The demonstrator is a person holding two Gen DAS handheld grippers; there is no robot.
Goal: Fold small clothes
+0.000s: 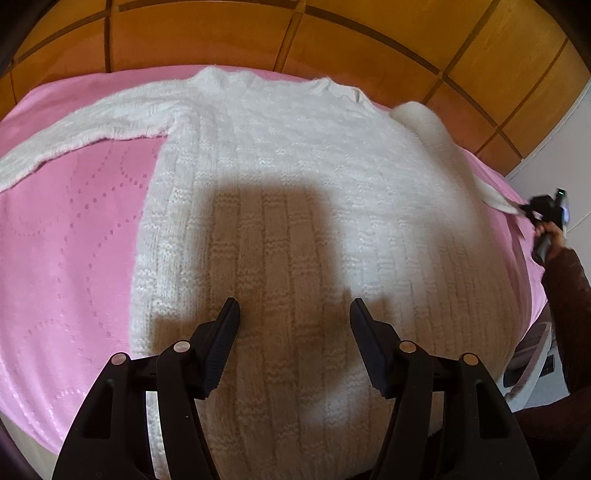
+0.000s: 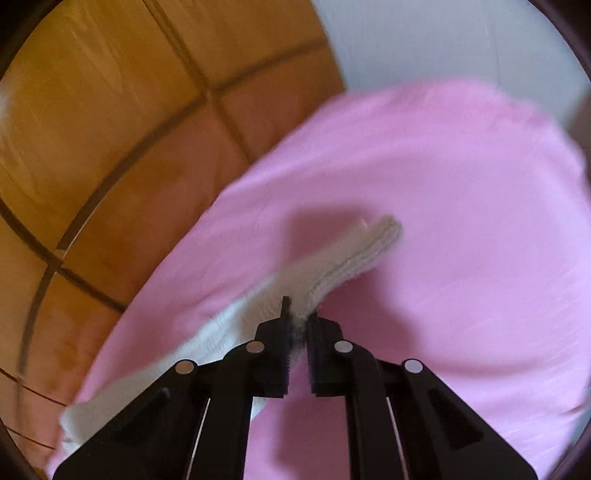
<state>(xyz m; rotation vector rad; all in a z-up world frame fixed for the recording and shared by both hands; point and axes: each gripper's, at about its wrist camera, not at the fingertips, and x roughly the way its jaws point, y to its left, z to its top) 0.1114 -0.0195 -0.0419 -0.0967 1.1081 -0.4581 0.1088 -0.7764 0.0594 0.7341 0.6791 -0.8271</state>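
A white knitted sweater (image 1: 295, 177) lies flat on a pink bedspread (image 1: 66, 229), its left sleeve (image 1: 81, 129) stretched out to the left. My left gripper (image 1: 294, 314) is open and empty, hovering over the sweater's lower body. My right gripper (image 2: 298, 325) is shut on the right sleeve (image 2: 347, 254) near its ribbed cuff and holds it above the bedspread (image 2: 461, 221). The right gripper also shows in the left wrist view (image 1: 543, 206), at the far right with the sleeve (image 1: 443, 147) stretched toward it.
A wooden panelled headboard (image 1: 332, 33) stands behind the bed and shows in the right wrist view (image 2: 92, 129) too. A white wall (image 2: 443, 37) is at the right. The bed's right edge (image 1: 535, 295) drops off beside the person's arm.
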